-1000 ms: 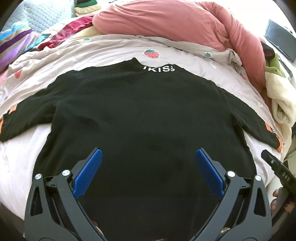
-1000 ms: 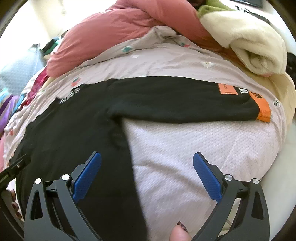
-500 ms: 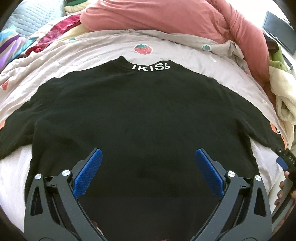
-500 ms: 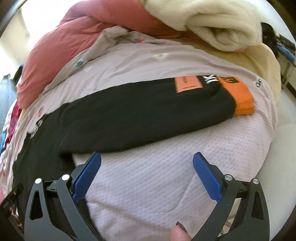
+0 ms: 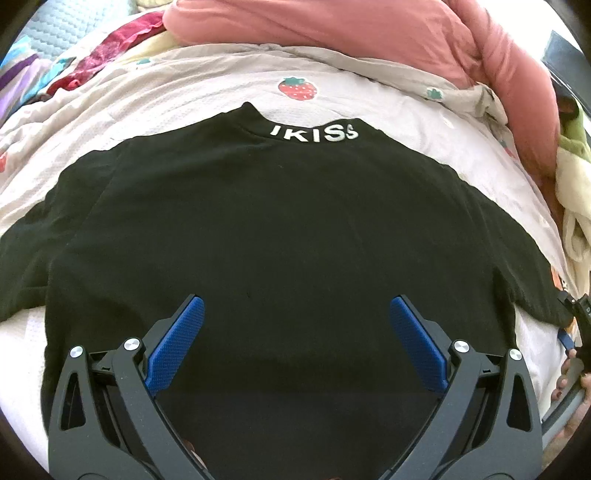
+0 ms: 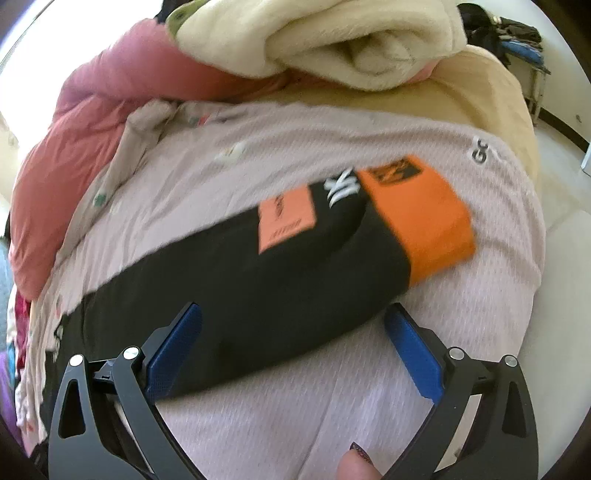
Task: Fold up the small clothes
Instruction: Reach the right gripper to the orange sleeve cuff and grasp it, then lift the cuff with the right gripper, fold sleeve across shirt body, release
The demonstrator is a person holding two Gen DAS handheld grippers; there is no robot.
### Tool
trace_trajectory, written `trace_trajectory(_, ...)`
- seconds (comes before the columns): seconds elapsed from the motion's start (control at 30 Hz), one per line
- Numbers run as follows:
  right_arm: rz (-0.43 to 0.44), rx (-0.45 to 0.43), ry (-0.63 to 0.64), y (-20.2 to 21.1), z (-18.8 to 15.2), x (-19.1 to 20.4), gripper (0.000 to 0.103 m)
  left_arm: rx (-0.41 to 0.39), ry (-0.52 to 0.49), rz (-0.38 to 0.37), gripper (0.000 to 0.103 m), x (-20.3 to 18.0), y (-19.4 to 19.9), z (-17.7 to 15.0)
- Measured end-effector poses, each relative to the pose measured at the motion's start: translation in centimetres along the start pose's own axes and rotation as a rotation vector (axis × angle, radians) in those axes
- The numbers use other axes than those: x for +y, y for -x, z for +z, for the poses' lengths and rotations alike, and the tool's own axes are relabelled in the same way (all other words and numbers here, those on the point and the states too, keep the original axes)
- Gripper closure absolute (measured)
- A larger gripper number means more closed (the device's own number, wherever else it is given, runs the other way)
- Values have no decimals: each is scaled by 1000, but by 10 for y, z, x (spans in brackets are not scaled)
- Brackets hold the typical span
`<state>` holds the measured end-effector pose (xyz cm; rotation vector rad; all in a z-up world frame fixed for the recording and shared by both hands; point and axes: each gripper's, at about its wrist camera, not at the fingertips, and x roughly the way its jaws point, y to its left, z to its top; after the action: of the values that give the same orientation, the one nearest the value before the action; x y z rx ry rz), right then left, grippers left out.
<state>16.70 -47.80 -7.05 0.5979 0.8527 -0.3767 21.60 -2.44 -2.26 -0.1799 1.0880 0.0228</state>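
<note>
On the bed: a black sweatshirt (image 5: 280, 236) lies spread flat, collar away from the left camera, hem nearest it.
Collar: white letters "IKISS" (image 5: 314, 133) run across the neckband.
Sleeves: both stretch outward from the body; the right sleeve (image 6: 258, 288) lies across the pale cover, ending in an orange cuff (image 6: 424, 225).
Sleeve marks: an orange patch (image 6: 286, 221) and a white logo (image 6: 341, 188) sit just before the cuff; the right view is somewhat blurred.
Left hand-held gripper (image 5: 295, 339): jaws spread wide, holding nothing, hanging over the lower middle of the sweatshirt's body.
Right hand-held gripper (image 6: 293, 350): jaws spread wide, holding nothing, straddling the sleeve short of the cuff; whether the blue pads touch the cloth cannot be told.
Thumb: a fingertip with dark polish (image 6: 356, 465) shows at the lower edge of the right view.
Bed cover (image 5: 229, 92): pale pink textured cloth under the sweatshirt, with a strawberry print (image 5: 297, 88) just beyond the collar.
Beyond: a pink duvet (image 5: 351, 33) is bunched along the far side.
Right edge: a cream fleece blanket (image 6: 332, 40) is rolled up past the cuff.
</note>
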Motion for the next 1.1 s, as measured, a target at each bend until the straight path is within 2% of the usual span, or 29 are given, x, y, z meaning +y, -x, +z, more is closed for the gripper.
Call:
trace_trajectory(0.23,11,-72,-90,-10,19,-13,5,-13,-2,12,8,2,4,13)
trace_trajectory(0.3,6,-93,-111,-11,21,-14,10,-6,2,13,8,5,3,16)
trace_trajectory(0.37,2,-117,-128,-9,22,-14,33,5,4,4,8,6,2,17)
trace_trajectory(0.4,1,-123,-130,-8,22,-15,38,9,4,-3,8,7,2,18)
trace_trajectory(0.57,54,-123,-117,-10,25,-12,80,18,21,-36,8,15,3,24)
trace_trajectory(0.6,68,-124,-112,-10,25,-9,85,19,25,-45,8,16,5,26)
trace_trajectory(0.8,159,-139,-67,3,21,26,89,19,19,-45,8,21,11,31)
trace_trajectory(1.1,295,-148,84,28,16,96,90,-10,54,-63,8,37,26,38)
